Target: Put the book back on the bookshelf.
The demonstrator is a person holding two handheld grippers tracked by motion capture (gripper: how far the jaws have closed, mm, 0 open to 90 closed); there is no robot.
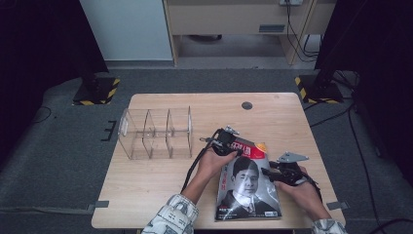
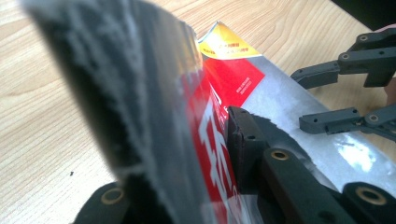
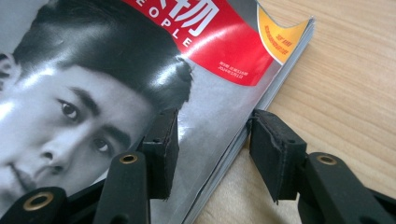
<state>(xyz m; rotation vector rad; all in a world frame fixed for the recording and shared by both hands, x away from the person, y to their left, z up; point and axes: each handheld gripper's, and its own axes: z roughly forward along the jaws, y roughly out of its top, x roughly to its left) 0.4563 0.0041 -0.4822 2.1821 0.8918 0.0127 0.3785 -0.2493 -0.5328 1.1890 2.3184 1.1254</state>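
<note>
Item 1, table [image 1: 146, 180]: pale wood, flat. We see it bearing everything below.

Item 2, clear rack [image 1: 156, 132]: a transparent divided holder standing on the left half of the table, well apart from our work.

Item 3, magazine [image 1: 248, 187]: glossy cover with a black-and-white portrait, a red title band and a yellow corner flash. It lies at the near right of the table, its far left corner lifted off the wood. We judge it light, thin and floppy; the cover curls steeply where it is raised, so a one-corner hold will let the rest sag. The slick coating looks slippery, and a page could crease or tear under a hard pinch. We would take it along the bound spine or with the whole page stack between the pads, at two well-spaced points.

Item 4, left gripper [image 1: 233, 141]: jaws drawn in tight on the raised top corner of the magazine, one pad [image 2: 243, 140] pressed on the red band, the other behind the curling sheet.

Item 5, right gripper [image 1: 272, 170]: jaws about half spread, straddling the magazine's right edge, one pad [image 3: 161, 149] over the cover, the other [image 3: 273, 149] over bare wood; neither presses yet.
</note>
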